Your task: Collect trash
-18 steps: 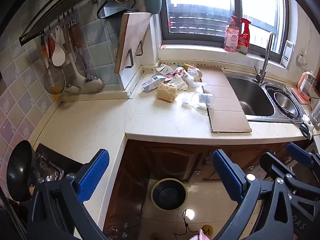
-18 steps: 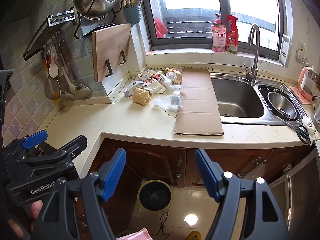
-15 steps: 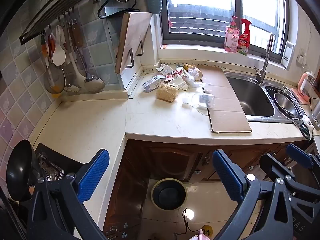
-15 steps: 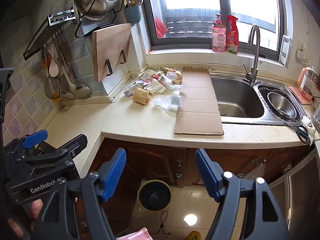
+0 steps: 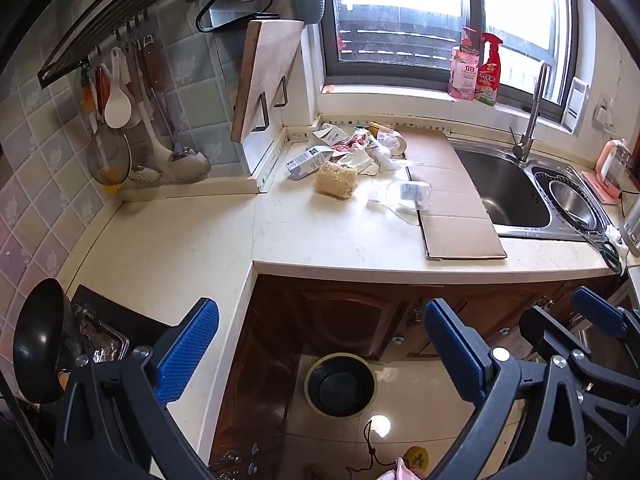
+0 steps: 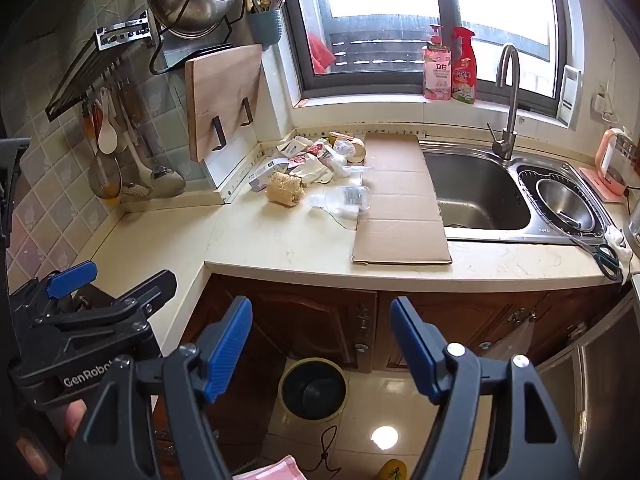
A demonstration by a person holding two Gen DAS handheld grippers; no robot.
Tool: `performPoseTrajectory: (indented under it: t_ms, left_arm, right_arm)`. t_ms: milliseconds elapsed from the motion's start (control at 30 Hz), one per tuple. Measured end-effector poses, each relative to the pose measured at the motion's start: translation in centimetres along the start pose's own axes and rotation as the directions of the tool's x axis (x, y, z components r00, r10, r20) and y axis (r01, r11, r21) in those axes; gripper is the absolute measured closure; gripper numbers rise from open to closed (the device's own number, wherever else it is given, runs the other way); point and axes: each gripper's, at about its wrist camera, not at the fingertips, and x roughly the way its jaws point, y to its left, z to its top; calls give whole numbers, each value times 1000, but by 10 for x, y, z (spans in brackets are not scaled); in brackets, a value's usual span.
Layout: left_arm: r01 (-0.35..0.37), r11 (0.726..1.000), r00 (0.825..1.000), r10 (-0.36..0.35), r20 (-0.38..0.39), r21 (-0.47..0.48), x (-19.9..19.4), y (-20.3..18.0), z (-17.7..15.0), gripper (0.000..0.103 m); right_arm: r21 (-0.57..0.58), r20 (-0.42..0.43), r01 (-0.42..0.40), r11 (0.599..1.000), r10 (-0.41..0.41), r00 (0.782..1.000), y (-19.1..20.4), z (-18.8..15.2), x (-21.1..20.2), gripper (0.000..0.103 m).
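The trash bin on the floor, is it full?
No, the trash bin shows only its dark, empty-looking inside under the counter.

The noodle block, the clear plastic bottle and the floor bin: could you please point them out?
noodle block (image 5: 336, 179), left wrist view, centre of its top.
clear plastic bottle (image 6: 347, 197), right wrist view, its label.
floor bin (image 6: 289, 376), right wrist view, left rim.

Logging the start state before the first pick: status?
Left tool and right tool open, empty, held off the counter. Trash pile untouched by the back wall; bin on the floor below. Nothing in the way.
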Motion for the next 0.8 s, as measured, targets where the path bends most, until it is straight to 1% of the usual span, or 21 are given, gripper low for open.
performPoseTrajectory:
  t_ms: [267, 800]
  left_arm:
    - [-5, 1000, 1000, 5, -10, -2, 2, 4, -1, 2]
    - [-12, 1000, 1000, 12, -8, -16, -1, 13, -2, 2]
  right_arm:
    - [19, -17, -14, 1000, 15, 1000, 3, -3, 7, 31]
    - [17, -23, -22, 1000, 23, 999, 11, -2, 8, 31]
